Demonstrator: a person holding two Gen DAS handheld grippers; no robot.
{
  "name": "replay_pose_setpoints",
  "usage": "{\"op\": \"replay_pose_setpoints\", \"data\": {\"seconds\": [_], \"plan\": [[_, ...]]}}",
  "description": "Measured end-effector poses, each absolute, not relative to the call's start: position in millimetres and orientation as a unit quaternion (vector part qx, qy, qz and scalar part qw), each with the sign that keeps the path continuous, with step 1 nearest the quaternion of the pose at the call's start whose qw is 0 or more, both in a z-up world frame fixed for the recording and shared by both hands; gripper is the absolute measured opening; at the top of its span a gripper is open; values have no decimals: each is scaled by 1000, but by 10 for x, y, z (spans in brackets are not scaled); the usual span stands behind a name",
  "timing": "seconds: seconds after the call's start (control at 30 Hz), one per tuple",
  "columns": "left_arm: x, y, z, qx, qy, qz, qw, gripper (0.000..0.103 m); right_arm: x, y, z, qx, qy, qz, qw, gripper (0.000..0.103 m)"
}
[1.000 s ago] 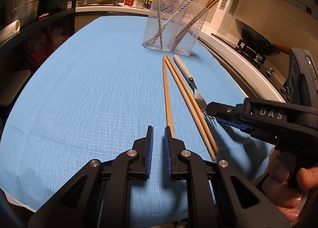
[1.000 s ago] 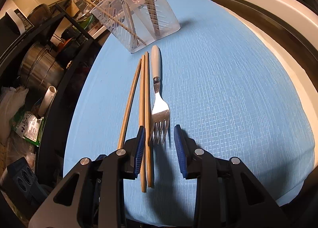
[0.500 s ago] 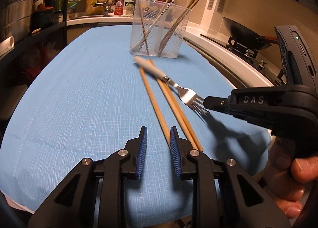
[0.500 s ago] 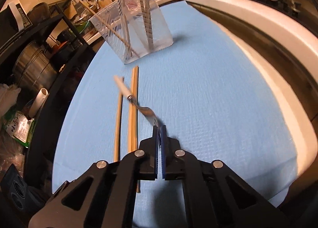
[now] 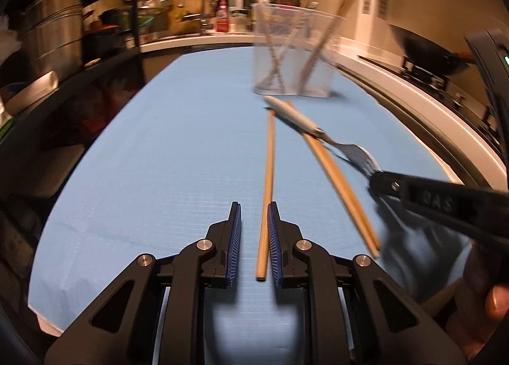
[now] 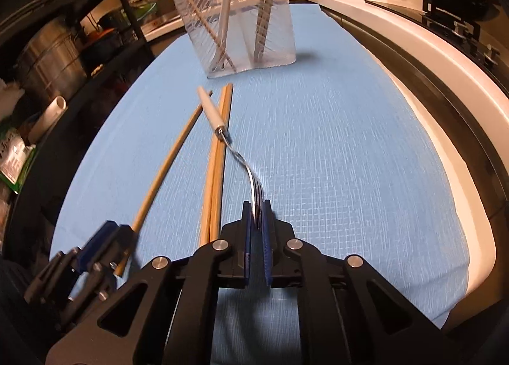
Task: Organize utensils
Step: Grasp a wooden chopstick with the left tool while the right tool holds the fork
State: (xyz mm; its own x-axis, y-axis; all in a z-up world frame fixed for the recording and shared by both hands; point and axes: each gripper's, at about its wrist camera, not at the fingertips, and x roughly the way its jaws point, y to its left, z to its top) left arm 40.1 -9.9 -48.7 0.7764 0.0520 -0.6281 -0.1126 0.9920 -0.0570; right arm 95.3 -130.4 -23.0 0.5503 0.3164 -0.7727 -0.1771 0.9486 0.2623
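My right gripper (image 6: 257, 206) is shut on the tines of a fork (image 6: 237, 155) with a white handle, held tilted above the blue cloth; the fork (image 5: 321, 134) also shows in the left wrist view. My left gripper (image 5: 253, 209) is open, its jaws on either side of the near end of a single wooden chopstick (image 5: 266, 193) lying on the cloth. A pair of chopsticks (image 5: 337, 174) lies to the right of it, under the fork. A clear plastic utensil holder (image 6: 238, 18) with several chopsticks and utensils stands at the far end.
The blue cloth (image 6: 350, 142) covers the counter. A white counter edge and a stove with a wok (image 5: 426, 56) run along the right. A dark shelf with metal pots (image 5: 54, 34) stands on the left.
My right gripper has lifted the fork by its tines, handle swung left over the chopsticks. My left gripper has shifted so the single chopstick lies between its open jaws.
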Motion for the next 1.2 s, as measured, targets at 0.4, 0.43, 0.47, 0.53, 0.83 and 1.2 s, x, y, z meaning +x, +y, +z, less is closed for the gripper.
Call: {"op": "replay_pose_setpoints", "data": {"seconds": [0.4, 0.43, 0.47, 0.53, 0.83, 1.2], "plan": [[459, -102, -533, -42, 327, 38, 943, 18, 917, -1400, -192, 77, 436, 103, 891, 2], [463, -103, -533, -41, 327, 39, 943, 17, 904, -1407, -191, 77, 435, 95, 892, 1], [462, -104, -533, -39, 327, 40, 943, 17, 898, -1431, -187, 77, 433, 86, 894, 1], [464, -98, -536, -36, 327, 46, 943, 10, 907, -1482, -181, 82, 431, 72, 896, 1], [466, -90, -538, -38, 326, 47, 944, 6, 923, -1510, -199, 77, 436, 53, 895, 6], [473, -105, -543, -34, 323, 46, 945, 7, 910, -1487, -215, 70, 433, 45, 898, 4]]}}
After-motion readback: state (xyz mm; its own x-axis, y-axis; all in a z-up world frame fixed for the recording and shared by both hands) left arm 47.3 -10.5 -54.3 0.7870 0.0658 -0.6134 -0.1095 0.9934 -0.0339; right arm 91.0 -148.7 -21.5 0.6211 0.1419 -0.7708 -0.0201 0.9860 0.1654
